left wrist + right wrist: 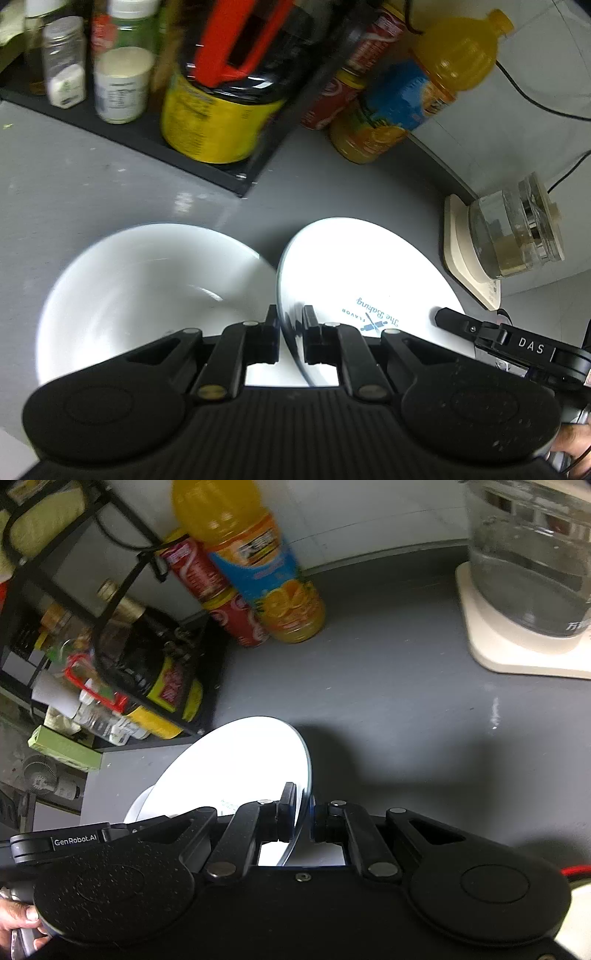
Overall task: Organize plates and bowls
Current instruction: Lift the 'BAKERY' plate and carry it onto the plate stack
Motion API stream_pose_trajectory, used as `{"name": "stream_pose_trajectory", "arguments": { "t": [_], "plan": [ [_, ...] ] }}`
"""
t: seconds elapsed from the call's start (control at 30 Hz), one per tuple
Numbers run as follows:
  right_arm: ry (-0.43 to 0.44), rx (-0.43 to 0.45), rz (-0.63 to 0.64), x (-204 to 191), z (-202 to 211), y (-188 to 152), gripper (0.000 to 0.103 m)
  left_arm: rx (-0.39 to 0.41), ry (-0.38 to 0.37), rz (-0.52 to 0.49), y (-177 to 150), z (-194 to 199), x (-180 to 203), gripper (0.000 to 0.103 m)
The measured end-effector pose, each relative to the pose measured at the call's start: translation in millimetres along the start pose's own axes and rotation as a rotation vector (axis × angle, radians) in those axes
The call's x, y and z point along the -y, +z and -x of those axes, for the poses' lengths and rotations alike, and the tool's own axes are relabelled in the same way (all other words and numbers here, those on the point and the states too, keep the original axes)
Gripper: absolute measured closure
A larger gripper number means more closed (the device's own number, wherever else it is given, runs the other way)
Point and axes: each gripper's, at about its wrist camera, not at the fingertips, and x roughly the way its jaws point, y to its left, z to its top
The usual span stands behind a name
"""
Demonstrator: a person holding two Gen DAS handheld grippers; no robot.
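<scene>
A white plate (354, 273) with blue "The Baking Flavor" print is held tilted above the grey counter (92, 192). My left gripper (290, 325) is shut on its near rim. My right gripper (303, 812) is shut on the same plate (236, 768) at its opposite rim, and its finger shows in the left wrist view (454, 319). A white bowl (147, 291) sits on the counter just left of the plate, close to its edge; a sliver of the bowl (138, 808) shows under the plate in the right wrist view.
A black rack (155, 125) with spice jars and a yellow-labelled dark bottle (221, 92) stands behind the bowl. An orange juice bottle (417, 88) and red cans (332, 99) stand by the wall. A glass kettle (517, 236) on a cream base sits at the right.
</scene>
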Motion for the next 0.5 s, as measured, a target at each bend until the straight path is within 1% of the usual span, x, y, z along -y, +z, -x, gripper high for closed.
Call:
{"name": "stream_pose_trajectory", "arguments": {
  "t": [0.2, 0.5],
  "plan": [
    [0.009, -0.004, 0.012, -23, -5, -12, 0.096, 0.010, 0.004, 0.015, -4, 17, -27, 0.094],
    [0.009, -0.021, 0.029, -47, -18, -31, 0.096, 0.005, 0.012, 0.040, -14, 29, -62, 0.094]
  ]
}}
